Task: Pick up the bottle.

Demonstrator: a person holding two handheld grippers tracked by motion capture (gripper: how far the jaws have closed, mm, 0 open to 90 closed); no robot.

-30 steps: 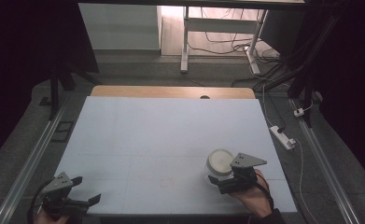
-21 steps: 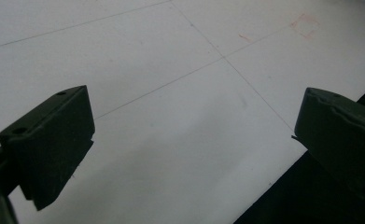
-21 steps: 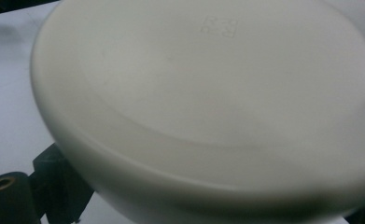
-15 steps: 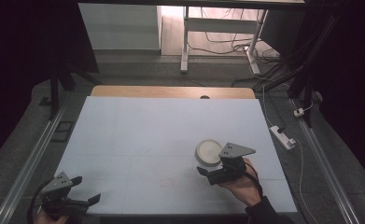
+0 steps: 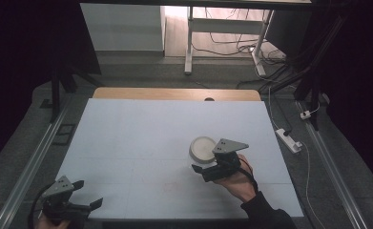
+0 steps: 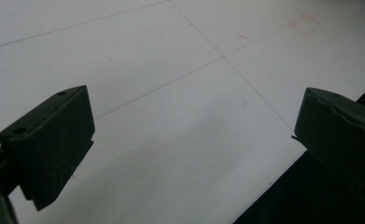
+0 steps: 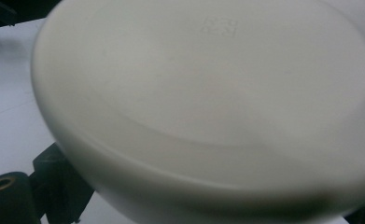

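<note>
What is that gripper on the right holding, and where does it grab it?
The right gripper holds a white bowl, turned bottom up, by its near rim.

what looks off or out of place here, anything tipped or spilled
One thing stands out: the white bowl in the right gripper is upside down, its flat base with a moulded stamp facing up in the right gripper view. Nothing is spilled on the white table. The left gripper is open at the near edge.
</note>
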